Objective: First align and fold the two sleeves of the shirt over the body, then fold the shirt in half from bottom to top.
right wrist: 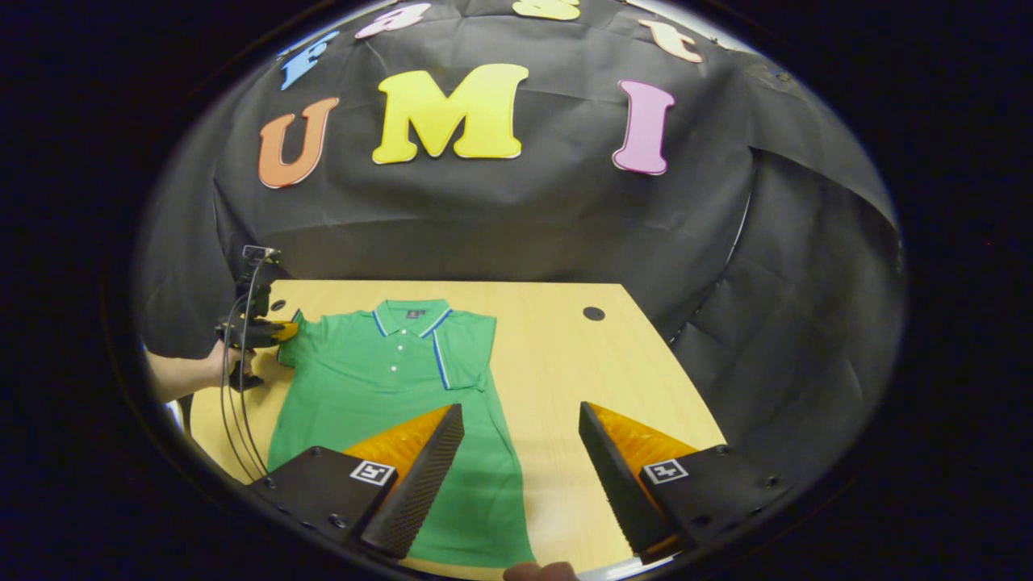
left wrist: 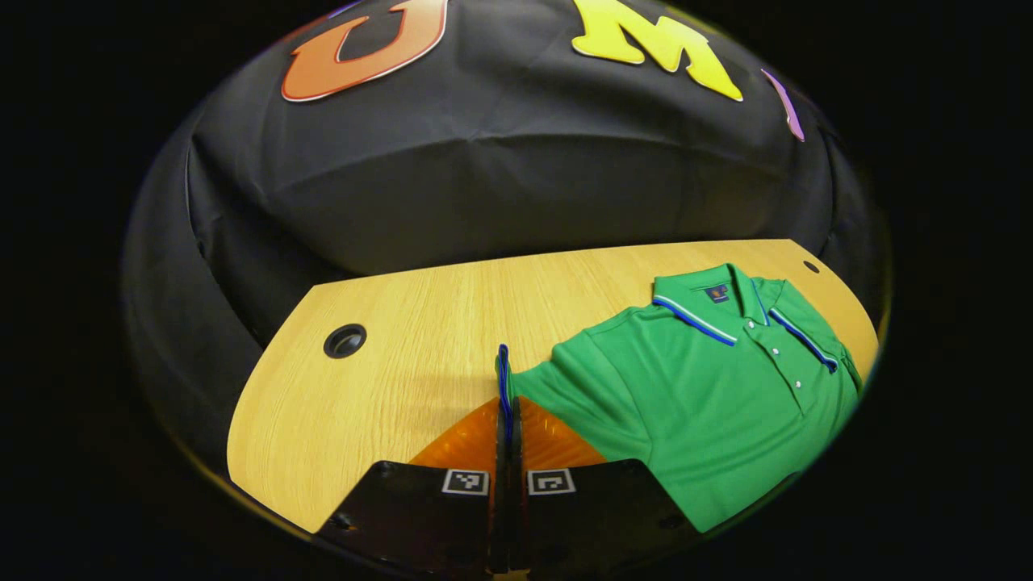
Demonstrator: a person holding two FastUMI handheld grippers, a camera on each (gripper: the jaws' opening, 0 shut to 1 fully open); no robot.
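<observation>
Left tool (left wrist: 508,420) pinches the cuff of a green short-sleeved polo shirt (left wrist: 694,395).
Right tool (right wrist: 520,452) hangs released above the pale wooden worktop (right wrist: 557,355).

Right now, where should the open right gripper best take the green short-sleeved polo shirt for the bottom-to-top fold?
Probably the bottom hem corner of the green polo shirt, on the right gripper's own side, coming from the near edge of the wooden table: the hem lies flat there, just below the open fingers.

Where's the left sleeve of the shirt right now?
In the left gripper view, the sleeve sits low centre, its cuff pinched in the left gripper, beside the table's cable hole.
</observation>
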